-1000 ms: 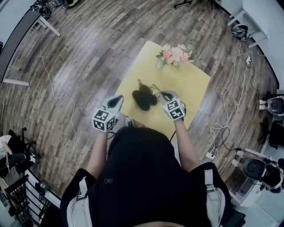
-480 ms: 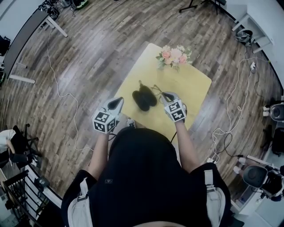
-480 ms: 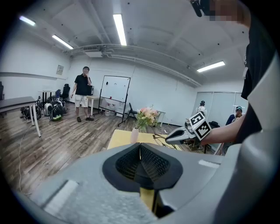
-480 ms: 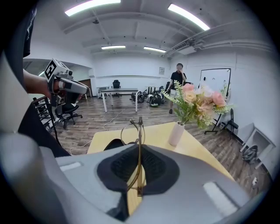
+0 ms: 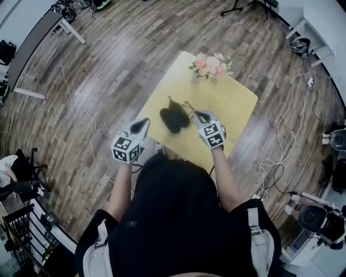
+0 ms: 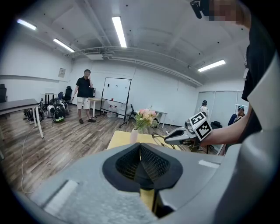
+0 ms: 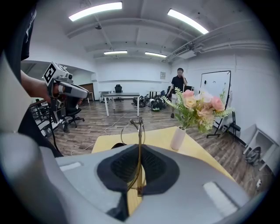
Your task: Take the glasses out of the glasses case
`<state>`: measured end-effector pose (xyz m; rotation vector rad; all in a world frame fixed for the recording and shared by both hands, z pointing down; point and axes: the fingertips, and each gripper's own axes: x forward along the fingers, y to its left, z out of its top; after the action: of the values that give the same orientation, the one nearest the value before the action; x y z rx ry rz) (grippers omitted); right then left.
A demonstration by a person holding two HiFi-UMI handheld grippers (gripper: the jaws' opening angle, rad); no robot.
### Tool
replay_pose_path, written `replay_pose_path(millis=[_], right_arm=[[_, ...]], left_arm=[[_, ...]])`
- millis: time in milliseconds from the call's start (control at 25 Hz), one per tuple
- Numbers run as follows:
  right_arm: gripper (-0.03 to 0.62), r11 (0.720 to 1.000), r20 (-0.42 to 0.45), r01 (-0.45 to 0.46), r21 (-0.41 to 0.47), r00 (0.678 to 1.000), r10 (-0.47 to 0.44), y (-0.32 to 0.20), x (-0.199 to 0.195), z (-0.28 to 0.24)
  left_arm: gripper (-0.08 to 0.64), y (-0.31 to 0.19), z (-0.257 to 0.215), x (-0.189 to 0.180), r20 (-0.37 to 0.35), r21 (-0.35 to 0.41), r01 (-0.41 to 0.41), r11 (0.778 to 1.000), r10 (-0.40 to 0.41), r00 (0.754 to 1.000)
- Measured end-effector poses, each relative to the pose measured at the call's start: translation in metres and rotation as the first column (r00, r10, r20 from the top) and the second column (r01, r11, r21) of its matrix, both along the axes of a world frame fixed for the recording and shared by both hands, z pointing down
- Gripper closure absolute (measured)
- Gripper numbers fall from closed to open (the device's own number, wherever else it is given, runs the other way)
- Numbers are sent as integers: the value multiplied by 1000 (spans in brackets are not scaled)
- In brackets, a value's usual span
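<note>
The room is lit brightly and evenly from above by ceiling strip lights [image 7: 95, 9], which are blown out to white glare in both gripper views. A pale sheen is thrown across the wooden floor [image 5: 124, 81] in the head view, and only soft shadows are cast on the yellow table [image 5: 227, 103]. Strong fisheye bending is seen throughout, and the gripper views are darkened at the corners. The left claw [image 6: 140, 148] and right claw [image 7: 139, 148] are rendered soft at close range, while the wire of the glasses [image 7: 139, 123] is kept fairly sharp.
</note>
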<state>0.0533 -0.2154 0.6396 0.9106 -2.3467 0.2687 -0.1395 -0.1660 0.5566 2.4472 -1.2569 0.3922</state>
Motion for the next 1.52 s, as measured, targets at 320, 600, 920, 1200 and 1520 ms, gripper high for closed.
replay_pose_path(millis=[320, 600, 920, 1200, 1520], right_arm=[[574, 998, 20, 27, 54, 999, -29, 9, 4, -25], [574, 993, 62, 47, 107, 997, -54, 17, 6, -43], [574, 987, 107, 72, 144, 990, -88, 25, 3, -56], [574, 984, 108, 90, 154, 988, -107, 30, -1, -59], [574, 984, 112, 92, 149, 988, -110, 35, -1, -58]], left_arm=[[548, 11, -2, 9, 0, 9, 9, 1000, -9, 1000], [548, 16, -5, 14, -4, 21, 21, 1000, -21, 1000], [548, 25, -9, 14, -7, 33, 35, 999, -35, 999], [548, 33, -7, 11, -12, 30, 56, 998, -56, 998], [548, 41, -8, 9, -14, 34, 66, 997, -65, 998]])
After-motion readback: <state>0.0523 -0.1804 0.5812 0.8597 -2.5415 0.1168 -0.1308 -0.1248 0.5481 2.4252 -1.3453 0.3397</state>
